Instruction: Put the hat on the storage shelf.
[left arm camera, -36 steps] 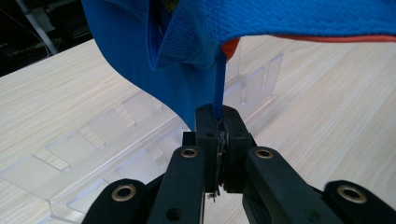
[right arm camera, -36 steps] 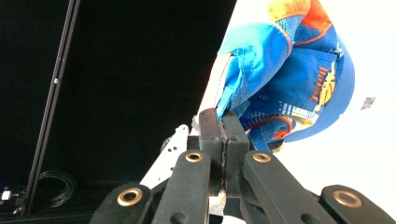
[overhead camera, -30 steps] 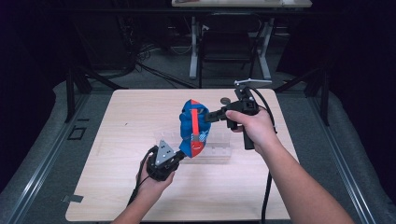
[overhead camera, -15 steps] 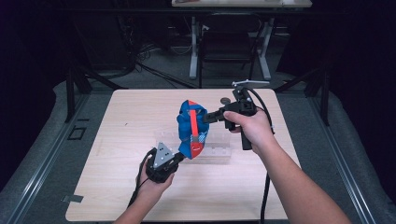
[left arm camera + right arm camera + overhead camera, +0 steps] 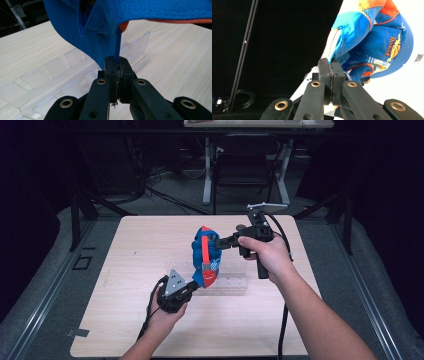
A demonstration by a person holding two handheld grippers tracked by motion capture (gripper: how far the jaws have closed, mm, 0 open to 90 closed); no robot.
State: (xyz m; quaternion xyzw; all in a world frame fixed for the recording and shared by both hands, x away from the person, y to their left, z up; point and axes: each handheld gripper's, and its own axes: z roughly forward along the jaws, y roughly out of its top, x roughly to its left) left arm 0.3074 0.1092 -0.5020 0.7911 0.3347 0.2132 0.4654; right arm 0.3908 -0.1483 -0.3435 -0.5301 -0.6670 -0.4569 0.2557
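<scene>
Garment [image 5: 205, 255] — blue-and-orange, stretched lengthwise between your left gripper [image 5: 192, 285] and right gripper [image 5: 216, 241], both clamped on its edges — above clear rack [image 5: 235, 282].

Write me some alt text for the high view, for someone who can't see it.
Seen from above, a person's two hands hold a blue and orange cloth item up between two black grippers over a light wooden table. The left gripper pinches its lower end, the right gripper its upper part. A clear plastic rack lies beneath it.
</scene>
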